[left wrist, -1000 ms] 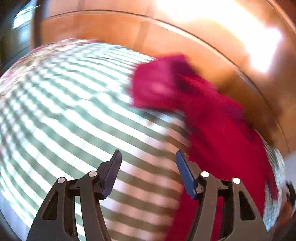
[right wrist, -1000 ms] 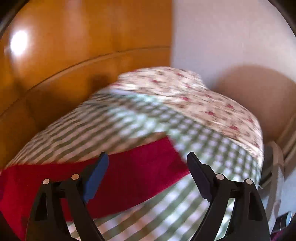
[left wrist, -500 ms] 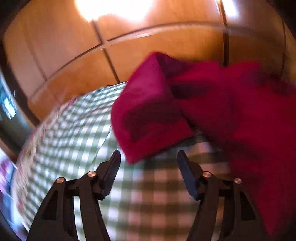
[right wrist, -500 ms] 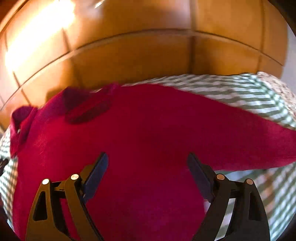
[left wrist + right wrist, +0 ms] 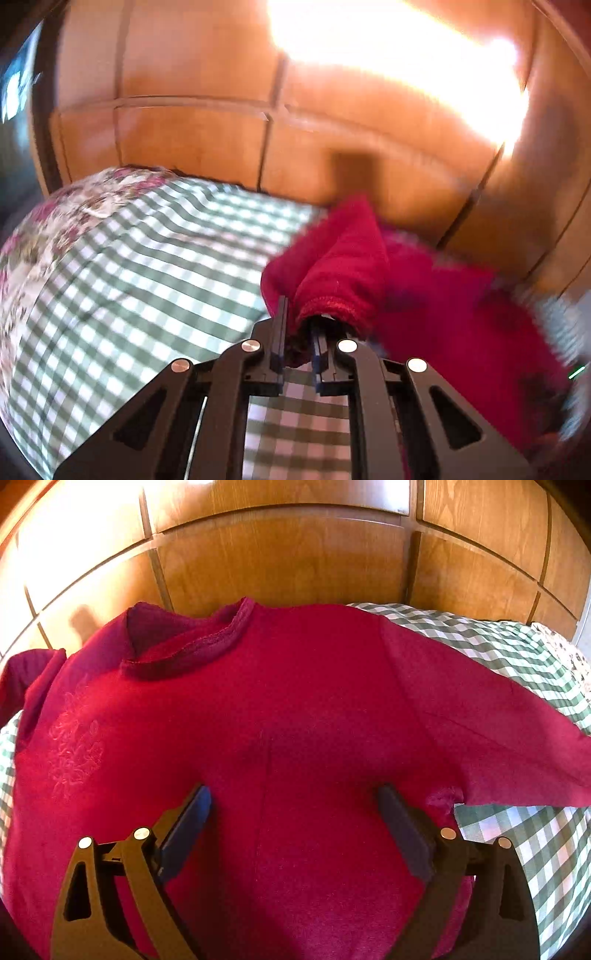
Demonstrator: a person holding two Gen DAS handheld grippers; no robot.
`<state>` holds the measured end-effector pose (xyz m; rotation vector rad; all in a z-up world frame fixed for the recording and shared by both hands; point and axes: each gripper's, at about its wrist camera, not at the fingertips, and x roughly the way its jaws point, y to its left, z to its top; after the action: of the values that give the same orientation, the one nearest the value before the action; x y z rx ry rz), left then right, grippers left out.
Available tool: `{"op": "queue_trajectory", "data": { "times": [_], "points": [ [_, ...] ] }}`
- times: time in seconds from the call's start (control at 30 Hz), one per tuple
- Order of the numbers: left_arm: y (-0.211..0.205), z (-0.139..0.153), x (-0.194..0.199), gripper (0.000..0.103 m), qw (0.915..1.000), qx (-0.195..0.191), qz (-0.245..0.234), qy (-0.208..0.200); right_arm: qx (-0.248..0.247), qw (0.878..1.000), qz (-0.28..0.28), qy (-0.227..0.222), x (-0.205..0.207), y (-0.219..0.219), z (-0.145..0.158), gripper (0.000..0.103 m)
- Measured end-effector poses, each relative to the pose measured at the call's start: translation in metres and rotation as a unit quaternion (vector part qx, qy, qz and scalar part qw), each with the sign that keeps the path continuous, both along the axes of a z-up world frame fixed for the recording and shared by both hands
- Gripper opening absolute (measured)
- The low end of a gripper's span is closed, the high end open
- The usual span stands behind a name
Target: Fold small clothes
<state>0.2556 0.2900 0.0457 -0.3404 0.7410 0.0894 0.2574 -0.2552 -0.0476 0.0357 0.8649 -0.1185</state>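
Note:
A red sweater (image 5: 295, 701) lies spread on a green checked bedspread (image 5: 517, 657), collar (image 5: 192, 650) toward the wooden wall and one sleeve (image 5: 498, 738) stretched out to the right. My right gripper (image 5: 295, 797) hovers over the sweater's body, its jaws wide and still opening, with nothing pinched between them. In the left wrist view the other sleeve (image 5: 332, 266) is lifted off the bedspread (image 5: 147, 277). My left gripper (image 5: 297, 314) is closing, and its pads pinch that sleeve's cuff.
Wooden panelled doors (image 5: 295, 561) stand right behind the bed, with strong glare on them (image 5: 406, 55). A floral fabric (image 5: 74, 206) covers the bed's far left end in the left wrist view. Checked bedspread shows bare to the left of the sweater.
My left gripper went from open near the sleeve to pinching its cuff and has lifted it. My right gripper swung from the bed's end to above the sweater's body.

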Motion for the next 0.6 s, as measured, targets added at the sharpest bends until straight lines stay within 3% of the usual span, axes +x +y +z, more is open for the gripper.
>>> {"op": "queue_trajectory", "data": {
  "times": [0.17,0.27,0.33,0.47,0.53,0.6],
  "points": [
    [0.066,0.054,-0.033,0.008,0.9919,-0.099,0.068,-0.042,-0.007,1.000,-0.002,-0.001,-0.002,0.003,0.001,0.092],
    [0.090,0.070,-0.048,0.008,0.9854,-0.122,0.107,-0.051,-0.013,1.000,-0.004,-0.001,-0.002,0.003,0.001,0.093],
    [0.107,0.071,-0.051,0.008,0.9822,-0.113,0.145,-0.038,-0.017,1.000,-0.005,0.000,-0.002,0.004,0.001,0.093],
    [0.135,0.032,-0.042,0.008,0.9757,-0.085,0.201,0.021,-0.024,1.000,-0.011,-0.001,-0.002,0.005,0.001,0.094],
    [0.151,-0.007,-0.029,0.008,0.9680,-0.079,0.227,0.073,-0.028,1.000,-0.012,0.000,-0.002,0.006,0.001,0.095],
    [0.162,-0.036,-0.019,0.008,0.9609,-0.070,0.249,0.098,-0.031,0.999,-0.013,0.001,-0.002,0.007,0.000,0.095]
  ]
}}
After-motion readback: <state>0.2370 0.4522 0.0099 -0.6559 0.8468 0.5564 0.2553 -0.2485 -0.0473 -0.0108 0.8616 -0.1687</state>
